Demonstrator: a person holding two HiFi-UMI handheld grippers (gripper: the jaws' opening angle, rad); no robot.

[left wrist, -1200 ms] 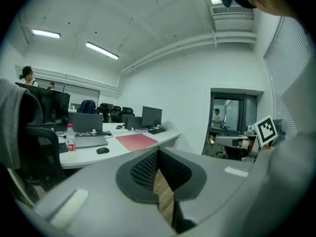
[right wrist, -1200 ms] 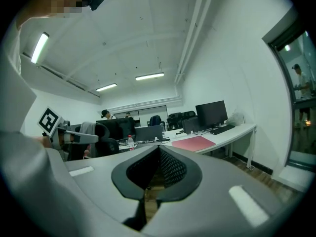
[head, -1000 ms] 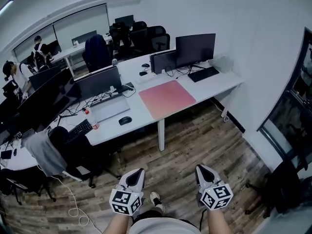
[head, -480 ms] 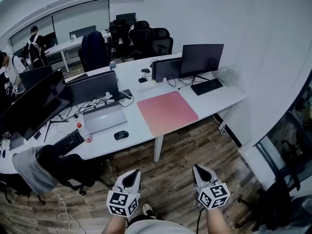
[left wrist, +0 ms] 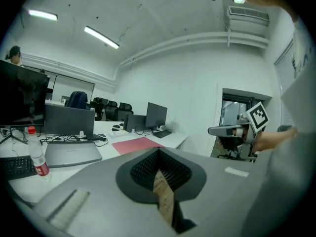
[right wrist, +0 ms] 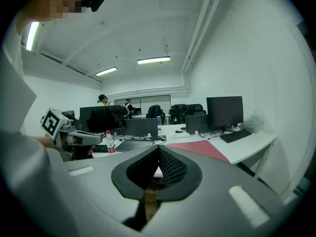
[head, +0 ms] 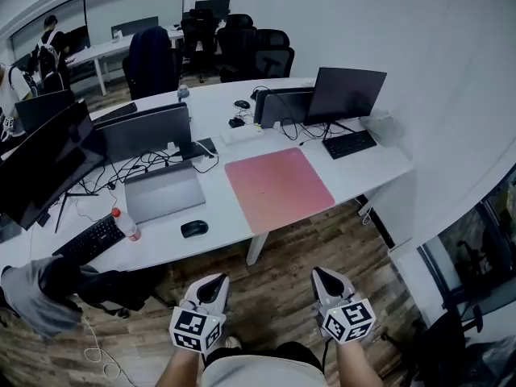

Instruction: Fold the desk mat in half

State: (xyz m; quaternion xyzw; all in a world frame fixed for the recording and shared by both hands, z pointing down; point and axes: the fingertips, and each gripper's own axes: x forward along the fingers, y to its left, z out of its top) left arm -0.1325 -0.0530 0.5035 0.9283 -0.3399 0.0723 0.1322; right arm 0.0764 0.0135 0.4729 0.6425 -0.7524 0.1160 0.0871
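Note:
The pink desk mat [head: 278,186] lies flat and unfolded on the white desk [head: 375,168], near its front edge. It also shows in the left gripper view as the pink mat [left wrist: 136,144] and in the right gripper view as the pink mat [right wrist: 200,148]. My left gripper [head: 216,281] and right gripper [head: 321,274] hang side by side over the wooden floor, well short of the desk. Both point toward the mat. Each is shut with nothing between its jaws, as the left gripper [left wrist: 159,150] and right gripper [right wrist: 159,148] show up close.
A closed grey laptop [head: 161,190], a black mouse [head: 193,229] and a red-capped bottle [head: 125,222] lie left of the mat. A monitor [head: 347,93] and keyboard [head: 348,143] stand behind it on the right. A chair with a grey garment [head: 36,293] is at the near left.
The desk and mat have drawn nearer and larger in the head view as both grippers moved toward them. Both jaws stay shut and empty.

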